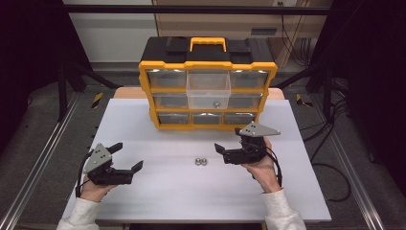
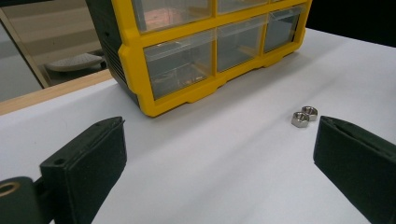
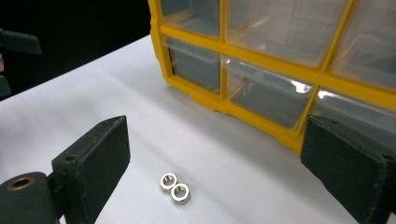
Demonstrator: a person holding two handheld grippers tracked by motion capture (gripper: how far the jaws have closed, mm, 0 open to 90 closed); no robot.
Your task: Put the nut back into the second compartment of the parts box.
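A: Where are the hex nuts [image 1: 200,161]?
B: Touching pair, on the table in front of the yellow drawer organizer [image 1: 207,86]. Your right gripper [image 1: 228,142] is just beside them, left gripper [image 1: 128,155] farther off. Both spread wide, nothing held.

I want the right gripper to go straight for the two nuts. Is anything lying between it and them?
Nothing visible does. The two nuts lie touching each other on bare white table, just left of the right gripper, whose jaws stand open. The yellow drawer cabinet stands farther back, off that line.
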